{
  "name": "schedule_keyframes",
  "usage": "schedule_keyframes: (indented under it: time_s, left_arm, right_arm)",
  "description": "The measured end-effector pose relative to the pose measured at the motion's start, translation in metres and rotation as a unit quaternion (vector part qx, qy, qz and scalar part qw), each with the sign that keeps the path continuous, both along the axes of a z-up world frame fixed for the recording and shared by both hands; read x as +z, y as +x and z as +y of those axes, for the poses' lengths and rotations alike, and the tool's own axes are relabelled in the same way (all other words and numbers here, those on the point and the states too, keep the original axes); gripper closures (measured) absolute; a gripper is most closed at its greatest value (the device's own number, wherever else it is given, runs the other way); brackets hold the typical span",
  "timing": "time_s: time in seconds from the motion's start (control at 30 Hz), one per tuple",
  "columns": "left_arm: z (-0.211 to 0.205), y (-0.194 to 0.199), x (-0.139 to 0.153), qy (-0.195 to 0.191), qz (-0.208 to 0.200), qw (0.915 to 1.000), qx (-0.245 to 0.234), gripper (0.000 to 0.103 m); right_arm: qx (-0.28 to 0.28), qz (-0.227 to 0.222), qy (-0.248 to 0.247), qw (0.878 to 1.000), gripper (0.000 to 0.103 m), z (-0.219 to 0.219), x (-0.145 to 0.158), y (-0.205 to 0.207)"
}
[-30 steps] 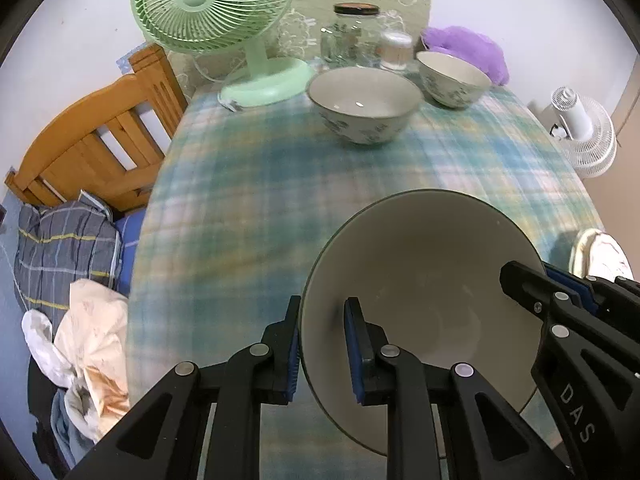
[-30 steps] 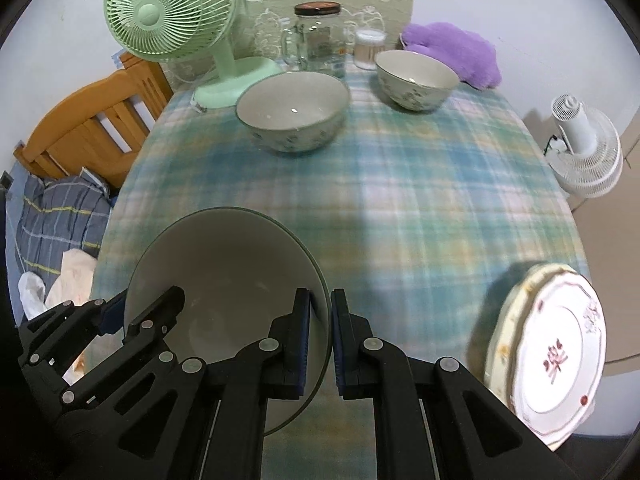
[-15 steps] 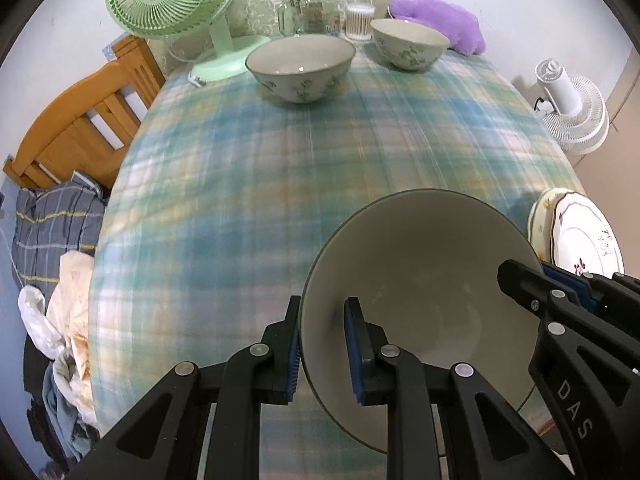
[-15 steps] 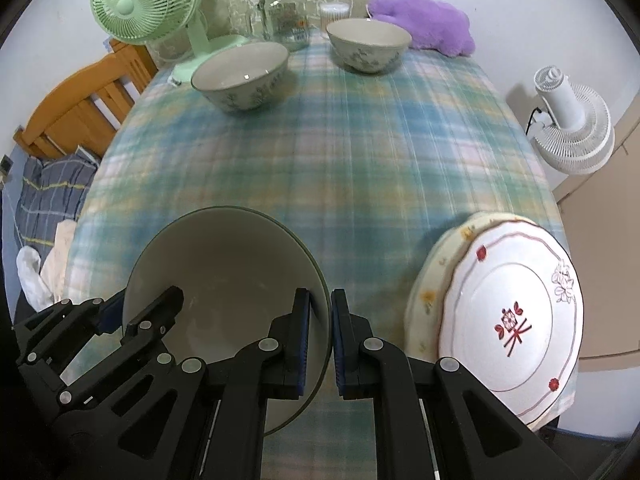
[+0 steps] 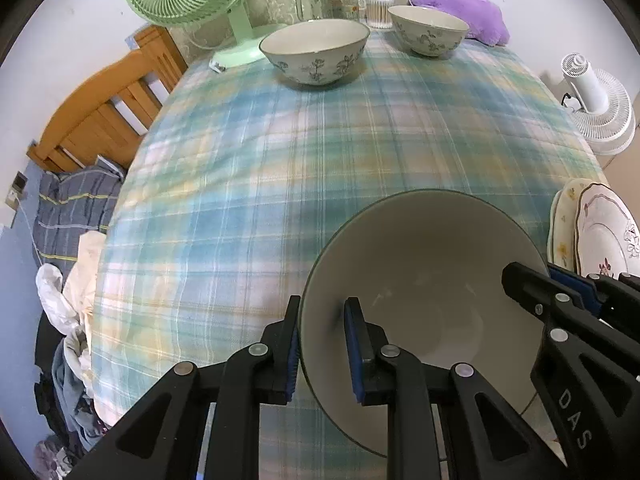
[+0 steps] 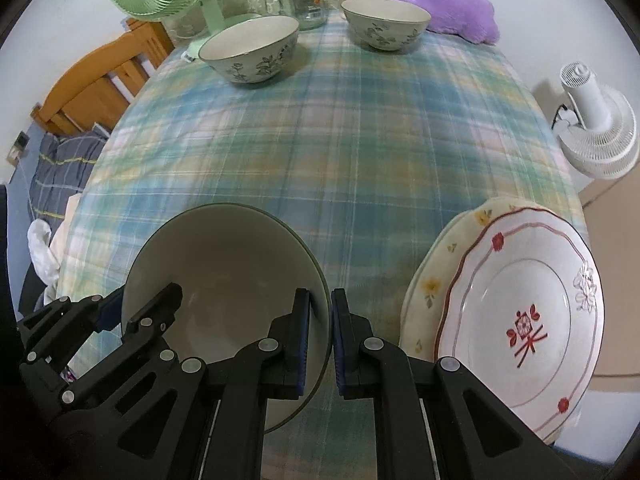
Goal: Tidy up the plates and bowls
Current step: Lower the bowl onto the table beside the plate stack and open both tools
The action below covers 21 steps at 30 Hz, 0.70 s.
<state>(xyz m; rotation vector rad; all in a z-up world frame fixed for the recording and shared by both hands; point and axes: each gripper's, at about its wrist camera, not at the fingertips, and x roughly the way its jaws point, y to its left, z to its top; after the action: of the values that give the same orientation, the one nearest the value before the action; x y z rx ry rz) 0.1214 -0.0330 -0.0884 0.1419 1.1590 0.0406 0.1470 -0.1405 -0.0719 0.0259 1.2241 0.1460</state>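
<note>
1. Held low in both frames: large plain bowl (image 5: 424,304), pinched at opposite rim edges and seemingly lifted above the plaid table (image 5: 320,152).
2. Left gripper (image 5: 321,344) clamped on the bowl's left rim, one pad inside, one outside, gap only as wide as the wall. Right gripper (image 6: 320,340) likewise closed on the right rim.
3. Risk: thin, smooth rim held by narrow pads; uneven motion between the two sides likely to twist or slip the bowl loose.
4. Lower right of the right wrist view: stacked plates (image 6: 516,320) just beside the bowl; a sideways swing could knock them.
5. Upper centre, well apart: two floral bowls (image 6: 250,54), (image 6: 386,24), probably the nesting target; a hard set-down could chip them.
</note>
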Motion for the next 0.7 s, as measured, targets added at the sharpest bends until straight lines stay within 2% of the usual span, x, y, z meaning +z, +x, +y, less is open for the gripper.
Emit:
schedule_keyframes:
  time_s: [0.07,0.2,0.33,0.37,0.53,0.7]
  left_arm:
    - [-0.002,-0.002,-0.001,-0.002,-0.003,1.0,0.0,0.074]
    - [-0.002,-0.007,-0.001,-0.01,-0.002,0.9999,0.011,0.067]
    - [0.0,-0.009,0.007,-0.024,-0.01,0.9996,0.008,0.059]
    - [0.0,-0.009,0.009,-0.029,-0.013,0.9995,0.002,0.052]
    - [0.004,-0.008,0.024,-0.047,-0.03,0.9981,-0.027,0.033]
    - [0.016,-0.005,0.041,-0.069,-0.04,0.9954,-0.053,0.026]
  right_arm:
    - [0.005,-0.002,0.002,1.0,0.089,-0.001,-0.001,0.0]
    - [0.033,-0.006,-0.008,0.999,0.087,0.002,0.0,-0.001]
    - [0.038,-0.014,-0.012,0.999,0.075,0.004,0.004,-0.002]
    - [0.039,-0.018,-0.014,0.999,0.073,0.004,0.006,-0.002]
    - [0.03,-0.046,-0.017,0.998,0.045,0.009,0.023,-0.003]
    - [0.002,-0.066,-0.022,0.998,0.039,0.015,0.041,-0.007]
